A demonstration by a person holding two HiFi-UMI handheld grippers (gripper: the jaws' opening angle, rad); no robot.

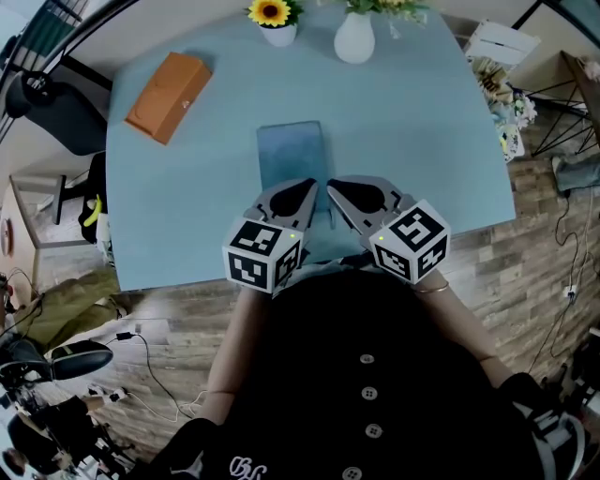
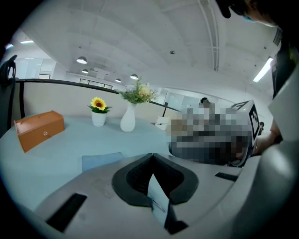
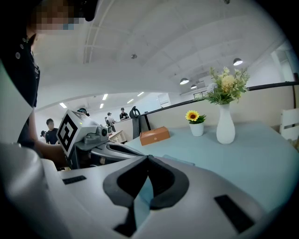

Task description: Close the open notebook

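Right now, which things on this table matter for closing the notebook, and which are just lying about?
For the job:
- blue notebook
- left gripper and right gripper, both shut, tips over the notebook's near end

Lying about:
- orange box, far left
- sunflower pot, far edge
- white vase with flowers, beside the pot

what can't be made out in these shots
- Near end of the notebook: head view, covered by the left gripper and right gripper.
- Flowers in the white vase: head view, cut off by the top edge.
- Right gripper's body: left gripper view, under a mosaic patch.
- Front mark on the orange box: too small in all views.
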